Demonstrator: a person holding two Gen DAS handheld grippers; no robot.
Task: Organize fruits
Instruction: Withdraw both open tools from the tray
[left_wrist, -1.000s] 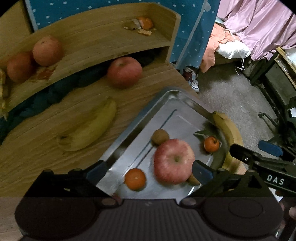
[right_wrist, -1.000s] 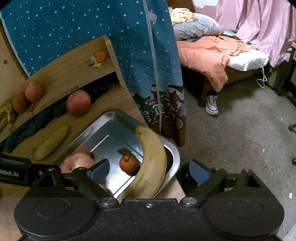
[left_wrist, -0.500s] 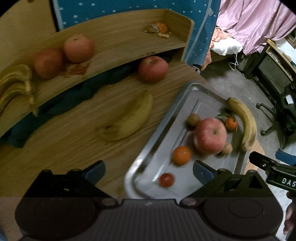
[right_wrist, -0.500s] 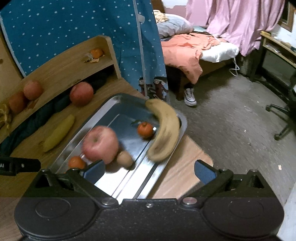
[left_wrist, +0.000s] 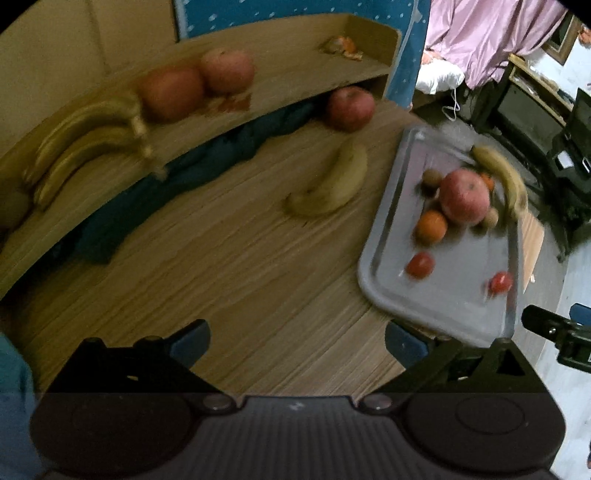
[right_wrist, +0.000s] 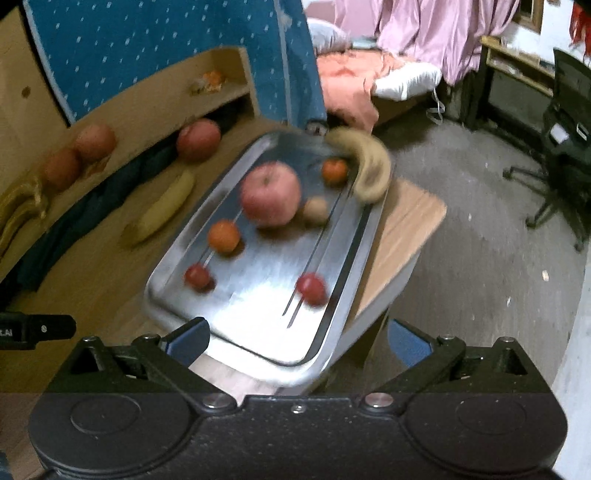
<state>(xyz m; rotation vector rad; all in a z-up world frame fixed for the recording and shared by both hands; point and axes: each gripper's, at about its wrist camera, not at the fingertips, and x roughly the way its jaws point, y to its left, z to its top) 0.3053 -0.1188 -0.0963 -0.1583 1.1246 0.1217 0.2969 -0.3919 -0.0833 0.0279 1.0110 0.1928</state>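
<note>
Steel tray (right_wrist: 258, 332) sat at desk's (left_wrist: 221, 258) corner w/ apple (right_wrist: 270, 194), oranges, banana (right_wrist: 369, 166); a second banana (left_wrist: 328, 184) lay loose beside it, prob. awaiting sorting. Left gripper (left_wrist: 295, 341) and right gripper (right_wrist: 295, 338) were both wide open, holding nothing, hovering short of tray.

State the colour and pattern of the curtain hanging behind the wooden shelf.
The curtain is blue with small white dots, clearest in the right wrist view.

We hold the black left gripper (left_wrist: 297, 341) and black right gripper (right_wrist: 298, 338) level, blue-padded fingers (right_wrist: 186, 339) spread wide, nothing between them.
</note>
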